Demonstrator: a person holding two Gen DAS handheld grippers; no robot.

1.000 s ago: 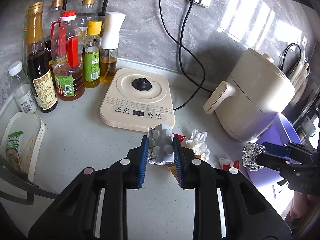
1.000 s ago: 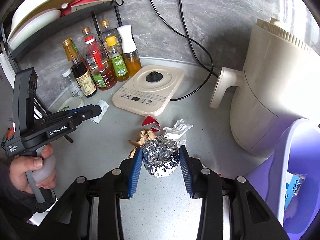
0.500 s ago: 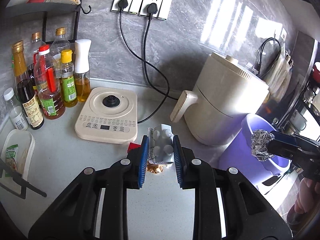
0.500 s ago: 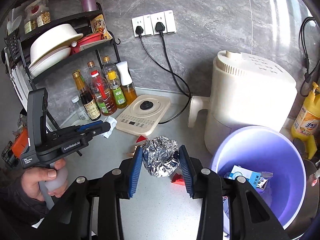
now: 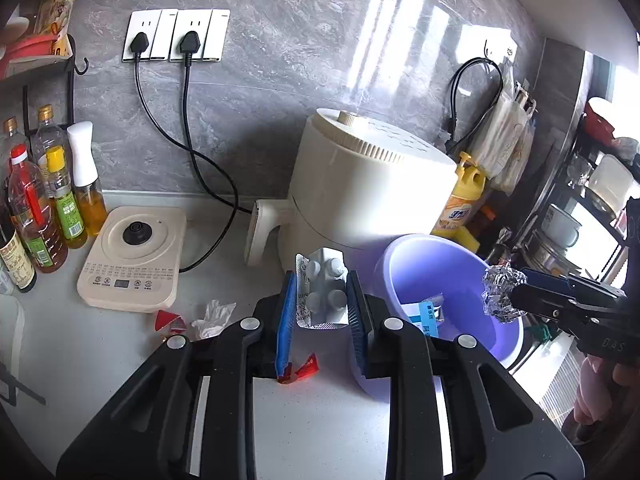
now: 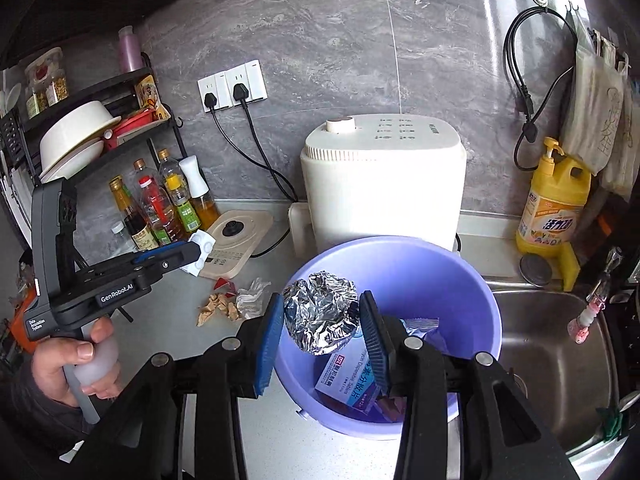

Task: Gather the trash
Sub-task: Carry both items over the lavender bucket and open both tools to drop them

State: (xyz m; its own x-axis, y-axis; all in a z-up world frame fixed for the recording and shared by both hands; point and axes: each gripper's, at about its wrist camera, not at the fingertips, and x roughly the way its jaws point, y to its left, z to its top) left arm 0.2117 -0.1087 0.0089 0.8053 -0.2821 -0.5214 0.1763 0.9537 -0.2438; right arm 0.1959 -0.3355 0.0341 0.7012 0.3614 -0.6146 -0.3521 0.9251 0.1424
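Observation:
My left gripper [image 5: 320,308] is shut on a silver pill blister pack [image 5: 322,290], held above the counter just left of the purple bin [image 5: 404,264]. My right gripper [image 6: 322,320] is shut on a crumpled foil ball [image 6: 320,318] and holds it over the open purple bin [image 6: 460,280], which holds a blue medicine box [image 6: 352,376]. The foil ball [image 5: 500,292] also shows at the right of the left wrist view. A white tissue [image 5: 212,316], red wrappers [image 5: 170,320] and brown crumpled paper [image 6: 218,308] lie on the counter.
A cream air fryer [image 6: 384,184] stands behind the bin. An induction hob [image 5: 134,268] and several oil bottles [image 5: 48,216] stand at the left under a dish rack [image 6: 80,136]. A steel sink [image 6: 552,360] and yellow detergent bottle [image 6: 554,204] are at the right.
Both grippers have lifted and swung right with their loads. The right one has gone from the counter to over the bin; the left one has come up beside the bin.

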